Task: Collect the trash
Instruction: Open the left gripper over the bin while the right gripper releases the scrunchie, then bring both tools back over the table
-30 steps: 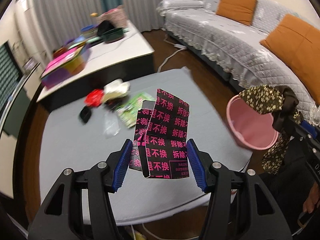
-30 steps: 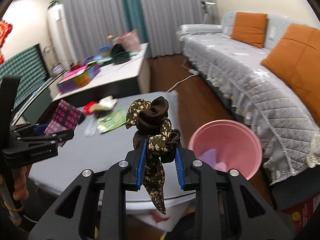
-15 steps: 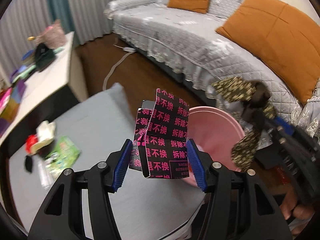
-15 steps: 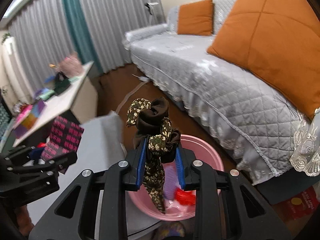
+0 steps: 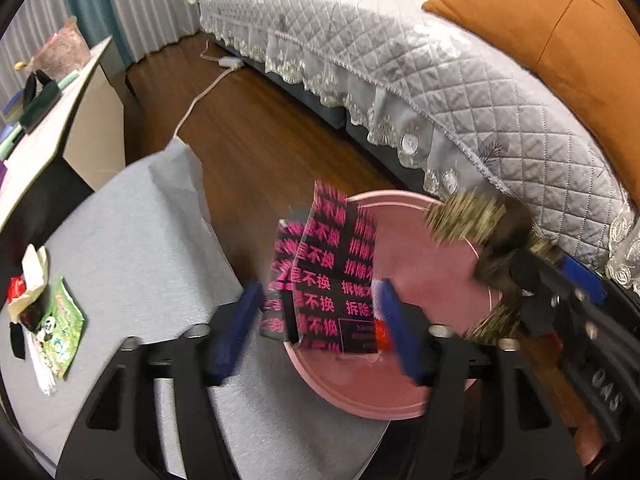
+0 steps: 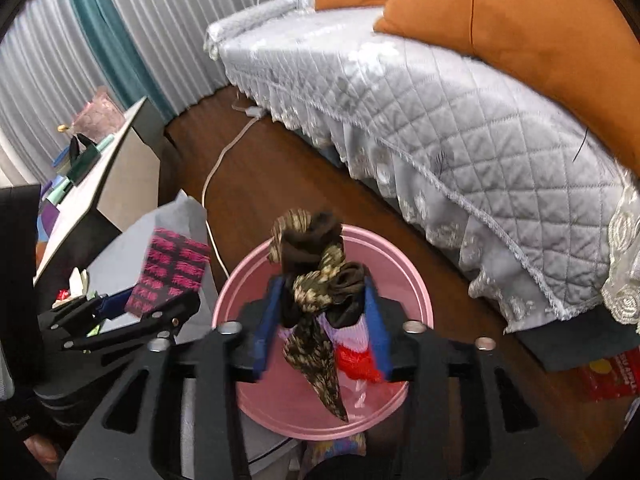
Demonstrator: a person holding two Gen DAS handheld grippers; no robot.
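Over the pink bin, a light, crushable black-and-pink packet was gripped at its lower edges by the left claw, while a limp patterned cloth, bunched mid-length, was clenched in the right claw.

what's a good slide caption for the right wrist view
Right gripper holds a patterned brown cloth above the pink bin.
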